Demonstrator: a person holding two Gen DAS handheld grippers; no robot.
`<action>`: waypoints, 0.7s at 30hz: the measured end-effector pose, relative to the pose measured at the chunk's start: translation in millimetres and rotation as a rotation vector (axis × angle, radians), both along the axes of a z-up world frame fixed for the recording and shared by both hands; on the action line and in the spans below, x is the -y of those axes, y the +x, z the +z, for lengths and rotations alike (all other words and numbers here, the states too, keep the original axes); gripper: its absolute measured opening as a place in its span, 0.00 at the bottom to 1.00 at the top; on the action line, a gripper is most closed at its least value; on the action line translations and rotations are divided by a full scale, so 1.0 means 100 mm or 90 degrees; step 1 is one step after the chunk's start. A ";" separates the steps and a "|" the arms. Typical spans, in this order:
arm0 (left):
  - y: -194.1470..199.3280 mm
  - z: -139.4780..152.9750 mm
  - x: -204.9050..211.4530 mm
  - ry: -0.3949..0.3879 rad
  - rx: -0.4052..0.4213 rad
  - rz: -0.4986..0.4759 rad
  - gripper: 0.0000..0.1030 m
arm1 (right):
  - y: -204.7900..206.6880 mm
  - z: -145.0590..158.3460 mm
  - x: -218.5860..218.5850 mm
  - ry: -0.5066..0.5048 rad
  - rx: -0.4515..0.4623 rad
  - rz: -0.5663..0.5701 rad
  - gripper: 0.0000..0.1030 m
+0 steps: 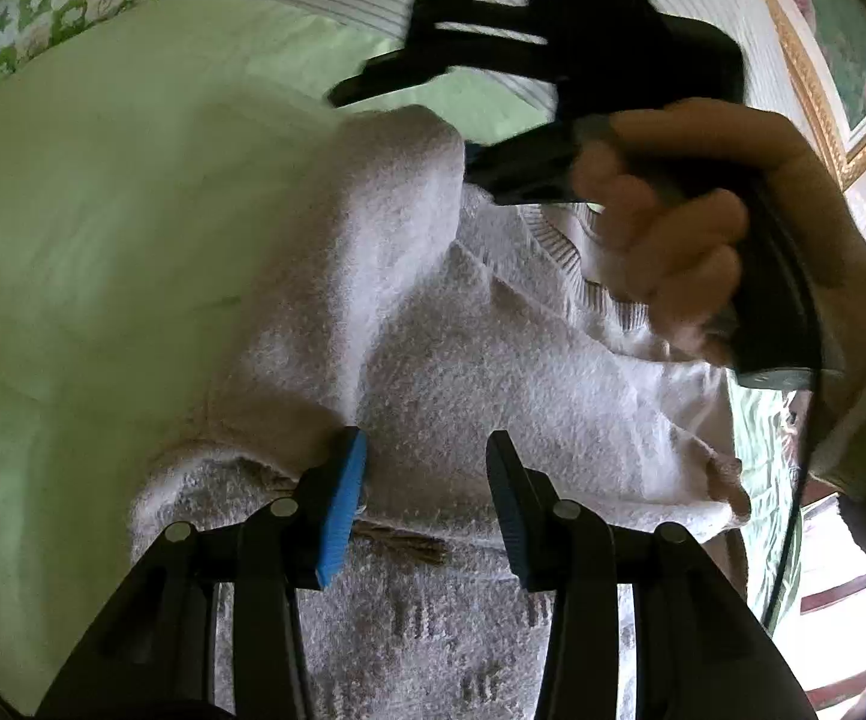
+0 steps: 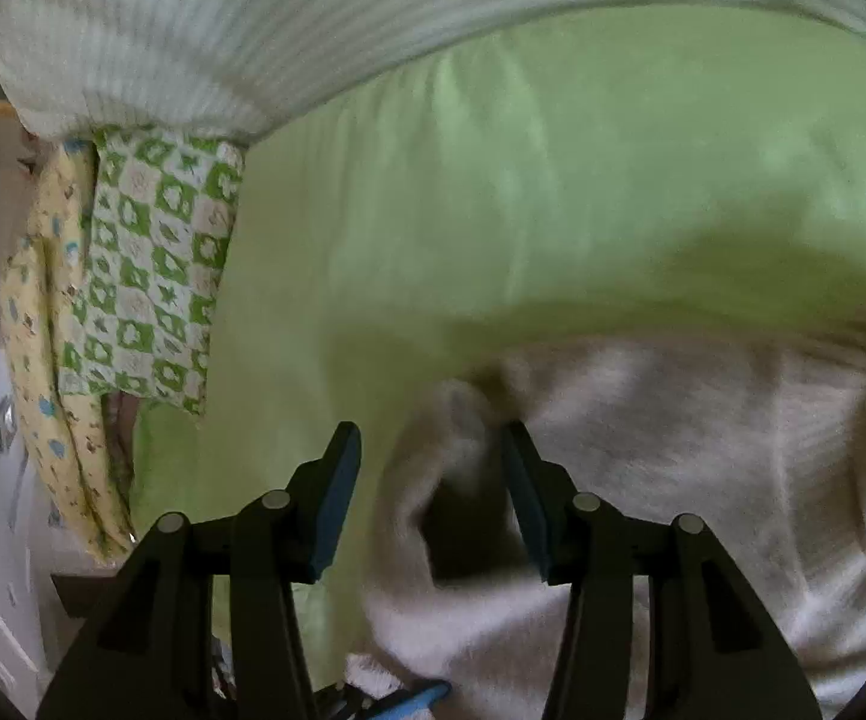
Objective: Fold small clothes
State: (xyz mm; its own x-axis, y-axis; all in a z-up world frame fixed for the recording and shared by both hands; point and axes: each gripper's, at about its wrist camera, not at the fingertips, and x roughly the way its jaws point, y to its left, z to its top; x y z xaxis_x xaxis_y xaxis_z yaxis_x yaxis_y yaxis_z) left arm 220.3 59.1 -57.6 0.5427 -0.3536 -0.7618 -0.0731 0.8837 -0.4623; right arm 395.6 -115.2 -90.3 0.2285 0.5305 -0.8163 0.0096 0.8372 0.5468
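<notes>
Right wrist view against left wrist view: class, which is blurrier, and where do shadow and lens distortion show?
Right wrist view: motion blur smears the sweater; a dark shadow lies on the green sheet above it. Left wrist view: the sweater's fuzz is crisp, only the right gripper and hand blur. Both views: fisheye bending, black corners.

bed covered by a light green sheet [image 2: 493, 192]. white striped pillow [image 2: 253, 30] at its head. green-and-white patterned cloth [image 2: 157, 276] hangs at the bed's edge, a yellow printed cloth [image 2: 37, 324] just beside it. gold-framed floral picture [image 1: 841, 60] on the wall.
</notes>
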 end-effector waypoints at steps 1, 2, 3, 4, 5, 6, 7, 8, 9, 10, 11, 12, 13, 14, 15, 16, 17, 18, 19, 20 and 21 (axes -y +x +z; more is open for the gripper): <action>0.01 0.01 0.00 -0.001 -0.002 0.000 0.41 | 0.03 -0.08 -0.06 0.004 -0.010 0.015 0.45; 0.01 0.01 0.00 -0.001 -0.003 0.001 0.41 | 0.08 -0.01 -0.13 0.006 -0.012 0.030 0.28; 0.01 -0.01 -0.02 -0.004 -0.003 0.001 0.41 | 0.07 0.06 -0.16 -0.006 -0.005 0.044 0.05; 0.01 -0.01 -0.02 -0.005 -0.003 0.001 0.41 | 0.08 0.12 -0.20 -0.039 0.011 0.048 0.04; 0.02 -0.02 -0.02 -0.006 -0.003 0.001 0.41 | 0.07 0.21 -0.21 -0.061 0.036 0.049 0.04; 0.00 -0.01 -0.03 -0.006 -0.002 0.001 0.41 | 0.09 0.34 -0.22 -0.052 0.063 0.045 0.04; 0.02 -0.01 -0.03 -0.003 -0.003 -0.001 0.41 | 0.11 0.39 -0.20 -0.039 0.090 0.038 0.04; 0.03 -0.01 -0.02 0.001 -0.005 -0.003 0.41 | 0.13 0.43 -0.17 -0.036 0.119 0.029 0.04; 0.03 -0.02 -0.02 0.005 -0.009 -0.005 0.41 | 0.17 0.46 -0.17 -0.039 0.146 0.019 0.01; 0.03 -0.03 -0.02 0.007 -0.010 -0.006 0.41 | 0.21 0.49 -0.17 -0.038 0.166 0.001 0.00; 0.03 -0.03 -0.02 0.007 -0.010 -0.007 0.41 | 0.28 0.46 -0.13 -0.025 0.170 -0.030 0.00; 0.04 -0.02 -0.02 0.007 -0.011 -0.007 0.41 | 0.30 0.42 -0.06 -0.016 0.152 -0.045 0.00; 0.04 -0.02 -0.03 0.004 -0.012 -0.008 0.41 | 0.35 0.39 -0.08 -0.014 0.131 -0.054 0.00; 0.04 0.00 -0.05 0.001 -0.012 -0.006 0.41 | 0.31 0.44 -0.01 -0.022 0.128 -0.062 0.02; 0.03 0.01 -0.06 -0.002 -0.012 -0.004 0.41 | 0.23 0.51 0.05 -0.019 0.142 -0.063 0.03; 0.01 0.04 -0.09 -0.003 -0.010 0.000 0.41 | 0.13 0.59 0.08 -0.009 0.163 -0.061 0.03; -0.01 0.08 -0.12 -0.001 -0.006 0.006 0.41 | 0.04 0.68 0.06 0.005 0.179 -0.052 0.03; -0.05 0.11 -0.17 -0.001 0.000 0.011 0.42 | -0.09 0.76 0.05 0.019 0.193 -0.038 0.03; -0.08 0.14 -0.20 -0.002 0.007 0.016 0.43 | -0.20 0.82 0.03 0.032 0.202 -0.019 0.03; -0.11 0.16 -0.23 -0.005 0.013 0.020 0.45 | -0.31 0.85 -0.03 0.052 0.204 0.011 0.03; -0.13 0.17 -0.26 -0.012 0.016 0.025 0.48 | -0.37 0.83 -0.09 0.070 0.191 0.034 0.03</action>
State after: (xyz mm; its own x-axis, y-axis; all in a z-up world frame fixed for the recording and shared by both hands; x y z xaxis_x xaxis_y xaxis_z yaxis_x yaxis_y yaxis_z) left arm 207.7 85.6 -40.7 0.5752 -0.3462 -0.7411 -0.0960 0.8712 -0.4815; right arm 358.5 -106.5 -6.9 0.4204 0.6288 -0.6541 -0.2079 0.7685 0.6052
